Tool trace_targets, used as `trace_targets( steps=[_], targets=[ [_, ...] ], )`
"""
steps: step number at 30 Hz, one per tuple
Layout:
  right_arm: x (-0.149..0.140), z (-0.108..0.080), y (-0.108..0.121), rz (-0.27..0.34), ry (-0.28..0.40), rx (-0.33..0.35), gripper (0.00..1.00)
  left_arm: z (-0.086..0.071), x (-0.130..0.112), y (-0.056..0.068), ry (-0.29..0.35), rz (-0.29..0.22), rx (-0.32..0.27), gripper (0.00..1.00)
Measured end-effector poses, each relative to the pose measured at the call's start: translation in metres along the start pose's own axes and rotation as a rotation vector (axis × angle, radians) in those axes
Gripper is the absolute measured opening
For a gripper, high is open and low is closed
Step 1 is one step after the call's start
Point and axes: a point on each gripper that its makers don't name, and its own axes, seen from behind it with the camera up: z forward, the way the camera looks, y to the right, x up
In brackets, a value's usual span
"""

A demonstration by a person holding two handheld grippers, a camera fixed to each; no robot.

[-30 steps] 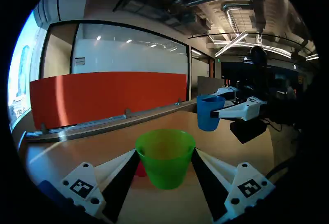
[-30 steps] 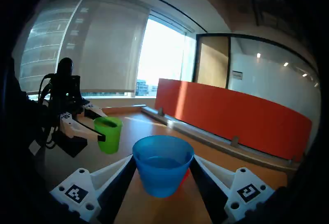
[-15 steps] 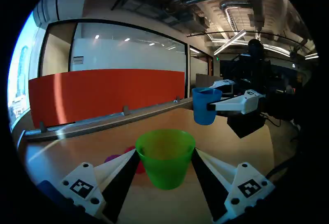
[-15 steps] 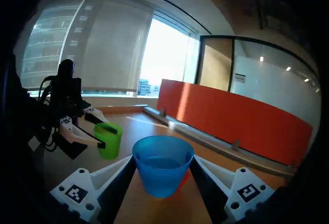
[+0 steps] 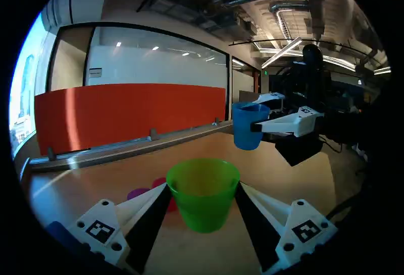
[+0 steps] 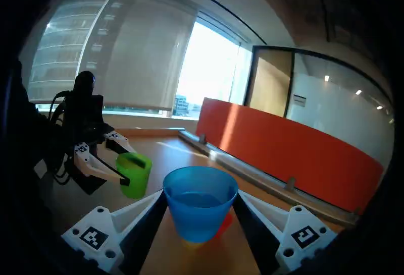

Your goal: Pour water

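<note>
The right gripper's fingers are clamping both sides of the blue cup, low centre of the right gripper view, with water lying level inside. The left gripper is likewise gripping the green cup, low centre of its view. Over the last second the blue cup has been rising and drifting leftward, right of centre in the left gripper view. This looks like lining up the pour, which has not yet begun.
</note>
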Motion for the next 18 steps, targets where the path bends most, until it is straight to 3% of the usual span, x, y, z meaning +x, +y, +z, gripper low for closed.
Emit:
trace_targets(
  steps=[18],
  targets=[
    [0.011,0.019,-0.006,-0.106,-0.016,0.048,0.9,0.001,-0.009,0.003,-0.007,0.003,-0.018,0.86]
  ],
)
